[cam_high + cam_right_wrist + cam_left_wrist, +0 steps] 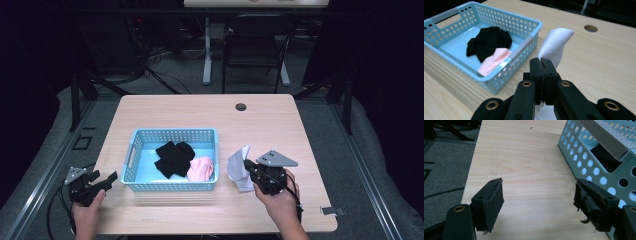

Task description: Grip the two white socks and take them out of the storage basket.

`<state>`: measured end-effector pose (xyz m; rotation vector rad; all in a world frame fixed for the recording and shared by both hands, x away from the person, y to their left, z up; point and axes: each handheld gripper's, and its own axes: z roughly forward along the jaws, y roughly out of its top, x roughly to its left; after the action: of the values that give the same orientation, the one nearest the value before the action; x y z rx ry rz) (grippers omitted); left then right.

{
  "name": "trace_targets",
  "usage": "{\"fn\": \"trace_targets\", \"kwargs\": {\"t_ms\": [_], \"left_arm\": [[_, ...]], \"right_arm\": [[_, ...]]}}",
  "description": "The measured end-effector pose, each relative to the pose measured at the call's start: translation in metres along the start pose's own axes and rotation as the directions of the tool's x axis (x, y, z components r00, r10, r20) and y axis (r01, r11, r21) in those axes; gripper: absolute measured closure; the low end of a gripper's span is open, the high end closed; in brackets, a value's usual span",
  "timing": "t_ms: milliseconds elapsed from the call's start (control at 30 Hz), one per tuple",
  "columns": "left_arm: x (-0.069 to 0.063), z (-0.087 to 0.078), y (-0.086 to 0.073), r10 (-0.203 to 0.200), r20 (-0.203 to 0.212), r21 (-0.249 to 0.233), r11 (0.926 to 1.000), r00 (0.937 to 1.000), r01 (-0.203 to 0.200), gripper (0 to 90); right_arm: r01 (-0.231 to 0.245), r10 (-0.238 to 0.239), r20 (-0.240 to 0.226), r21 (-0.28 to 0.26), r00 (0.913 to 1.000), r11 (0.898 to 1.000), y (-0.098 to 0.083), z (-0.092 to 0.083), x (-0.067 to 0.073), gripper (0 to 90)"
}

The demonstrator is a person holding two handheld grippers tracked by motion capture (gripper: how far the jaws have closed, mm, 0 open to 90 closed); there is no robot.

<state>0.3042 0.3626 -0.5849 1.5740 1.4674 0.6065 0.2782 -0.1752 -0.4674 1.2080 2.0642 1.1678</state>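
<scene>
The right gripper has its fingers clamped together on a white cloth, which looks like a sock, and holds it just beside the right end wall of the blue basket, above the desk. In the high view the white cloth hangs partly folded, between the basket and the hand. Inside the basket lie 2 other pieces: a black garment in the middle and a pink cloth against the near right corner. The left gripper sits at the near left corner of the desk with its fingers wide apart and nothing between them, close to the basket's left wall. The step in hand seems to be dropping the white piece in with the others. To do it well, the grip should be kept firm until the whole cloth is over the rim, since the loose tail could drape across the perforated wall and end up half outside. Carrying it toward the bare blue floor at the far side would leave the black and pink pieces undisturbed, and the fingers should part only once the cloth hangs fully inside.
</scene>
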Motion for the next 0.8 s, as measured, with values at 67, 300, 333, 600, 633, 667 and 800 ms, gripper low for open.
{"fn": "trace_targets", "kwargs": {"t_ms": [67, 300, 333, 600, 633, 667, 800], "left_arm": [[0.000, 0.000, 0.000, 0.001, 0.000, 0.001, 1.0000, 1.0000, -0.001, 23.3], [0.000, 0.000, 0.000, 0.003, -0.001, 0.002, 1.0000, 1.0000, -0.003, 23.4], [0.000, 0.000, 0.000, 0.005, 0.000, 0.010, 0.9999, 1.0000, -0.005, 23.4], [0.000, 0.000, 0.000, 0.006, 0.000, 0.010, 0.9999, 1.0000, -0.006, 23.4], [-0.001, 0.000, 0.000, 0.006, 0.000, 0.009, 0.9999, 1.0000, -0.006, 23.4], [-0.001, 0.000, 0.000, 0.007, 0.000, 0.009, 0.9999, 1.0000, -0.007, 23.3], [0.000, 0.000, 0.000, 0.006, 0.003, 0.008, 0.9999, 1.0000, -0.006, 23.4]], "right_arm": [[-0.006, 0.005, 0.007, 0.011, 1.0000, 1.000, -0.006, 0.003, -0.003, 89.0], [-0.063, 0.061, 0.048, 0.049, 0.9970, 0.997, -0.026, 0.011, -0.019, 88.9], [-0.076, 0.073, 0.058, 0.052, 0.9956, 0.996, -0.030, 0.012, -0.022, 88.9], [-0.191, 0.180, 0.116, 0.093, 0.9768, 0.977, -0.057, 0.020, -0.049, 88.6], [-0.200, 0.188, 0.122, 0.092, 0.9745, 0.975, -0.059, 0.021, -0.052, 88.5], [-0.213, 0.200, 0.128, 0.095, 0.9713, 0.972, -0.061, 0.022, -0.055, 88.5], [-0.248, 0.231, 0.147, 0.108, 0.9618, 0.963, -0.067, 0.022, -0.062, 87.7]]}}
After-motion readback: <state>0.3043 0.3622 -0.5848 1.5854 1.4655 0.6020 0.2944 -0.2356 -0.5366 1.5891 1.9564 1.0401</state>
